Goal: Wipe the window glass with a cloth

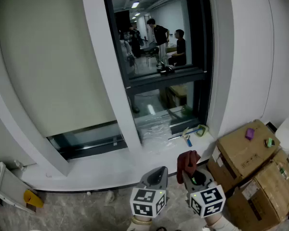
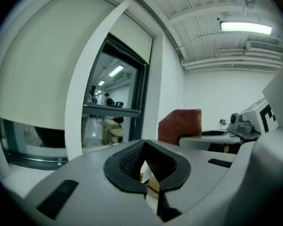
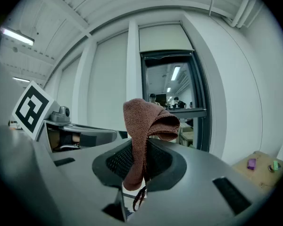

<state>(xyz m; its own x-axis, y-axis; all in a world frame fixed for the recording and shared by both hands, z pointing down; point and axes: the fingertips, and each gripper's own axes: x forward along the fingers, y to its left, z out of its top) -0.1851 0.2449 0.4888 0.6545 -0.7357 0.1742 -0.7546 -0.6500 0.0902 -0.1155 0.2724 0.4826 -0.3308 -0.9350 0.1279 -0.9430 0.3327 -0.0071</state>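
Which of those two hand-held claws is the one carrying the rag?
The right gripper: its jaws are shut on the reddish-brown knitted cloth, which sticks up above them. The left gripper is shut too, with nothing between its jaws.

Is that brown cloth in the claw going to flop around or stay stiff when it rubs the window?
Probably floppy: the brown cloth droops over in a fold above the right claw pinching it. Likely light too, since that small pinch holds it up. Its knitted surface probably won't slip.
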